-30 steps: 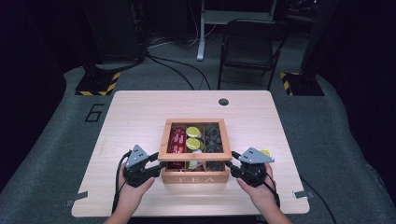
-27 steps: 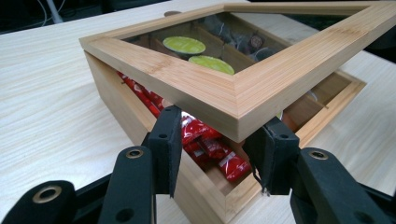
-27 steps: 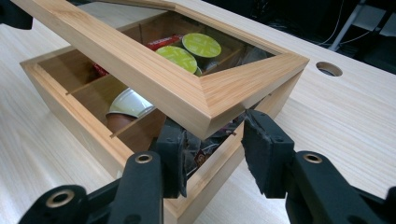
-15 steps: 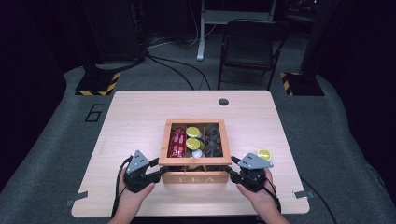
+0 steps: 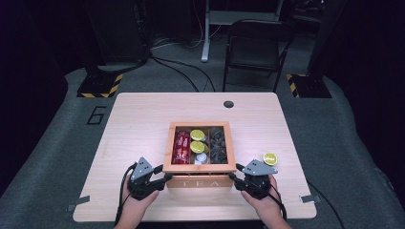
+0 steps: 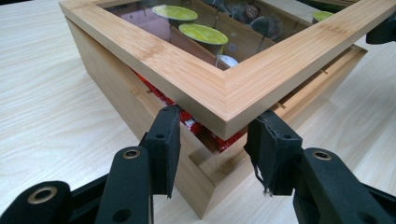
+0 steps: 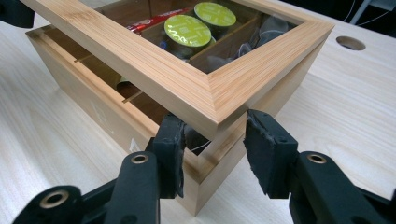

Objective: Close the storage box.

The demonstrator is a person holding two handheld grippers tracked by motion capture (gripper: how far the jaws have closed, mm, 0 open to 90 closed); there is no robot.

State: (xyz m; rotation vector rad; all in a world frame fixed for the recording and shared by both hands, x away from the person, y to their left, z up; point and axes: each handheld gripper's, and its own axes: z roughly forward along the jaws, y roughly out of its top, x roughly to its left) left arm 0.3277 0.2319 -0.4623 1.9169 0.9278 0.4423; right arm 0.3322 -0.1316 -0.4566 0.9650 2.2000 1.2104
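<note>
A wooden tea box (image 5: 198, 182) marked TEA stands near the table's front edge. Its glass-windowed lid (image 5: 198, 167) is raised a little at the front. My left gripper (image 5: 165, 177) holds the lid's front left corner (image 6: 224, 107); its jaws have just been opening slightly, with the corner still between the pads. My right gripper (image 5: 233, 177) holds the front right corner (image 7: 212, 102) the same way. A gap shows under the lid (image 7: 154, 65) in both gripper views. Red packets (image 5: 181, 145), lime-topped capsules (image 5: 197, 135) and dark capsules (image 5: 218, 143) lie inside.
One lime-topped capsule (image 5: 270, 158) sits on the table (image 5: 133, 124) to the right of the box, close to my right hand. A cable hole (image 5: 229, 104) is at the table's far edge. A black chair (image 5: 253, 47) stands beyond the table.
The lid's front edge has come up a little off the box, with both grippers at its front corners. The hands have hardly shifted.
</note>
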